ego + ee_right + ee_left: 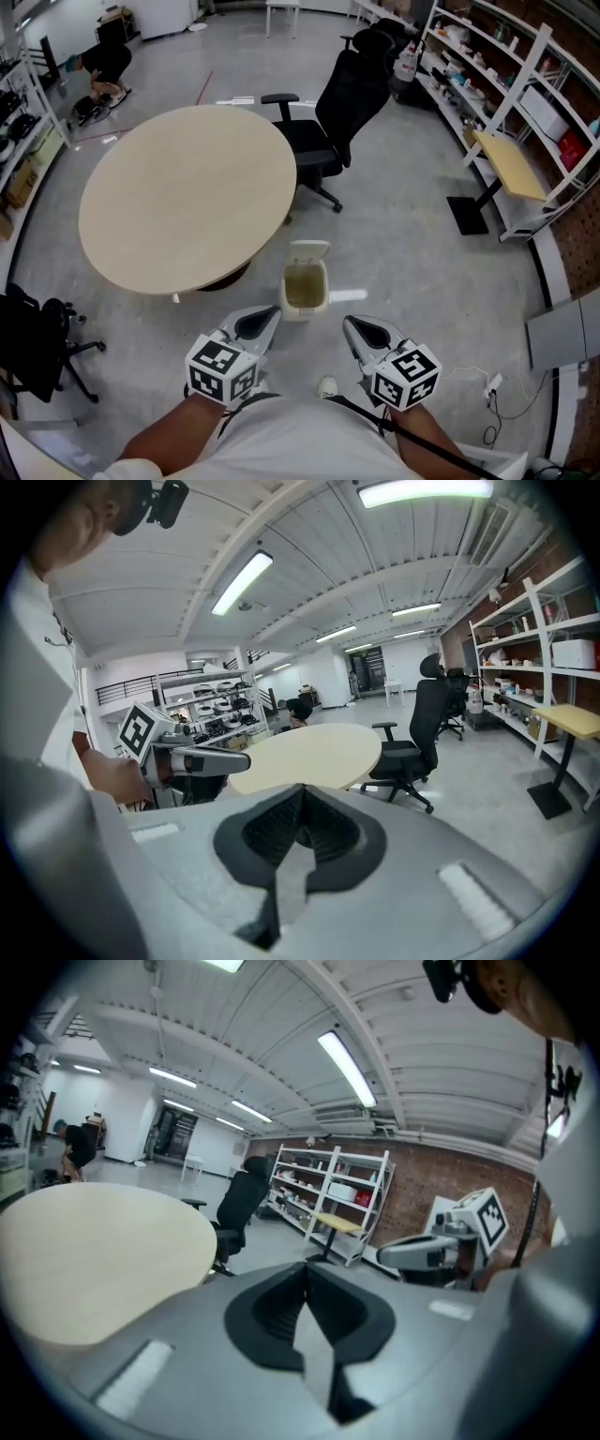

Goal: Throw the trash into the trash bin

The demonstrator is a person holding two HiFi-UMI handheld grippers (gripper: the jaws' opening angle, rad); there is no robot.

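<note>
A small cream trash bin (305, 286) stands on the floor with its lid tipped up, just beside the round table (187, 197). Its inside looks yellowish; I cannot tell what lies in it. My left gripper (271, 313) hangs just left of the bin and my right gripper (350, 324) just right of it, both pointing towards it. In the left gripper view the jaws (305, 1277) are shut with nothing between them. The right gripper view shows its jaws (300, 801) shut and empty too. No loose trash shows in any view.
A black office chair (347, 103) stands behind the table, and another black chair (37, 347) at the left edge. Shelving (506, 84) and a small desk (511, 164) line the right wall. A person (103, 70) crouches far back left. A cable (487, 394) lies at lower right.
</note>
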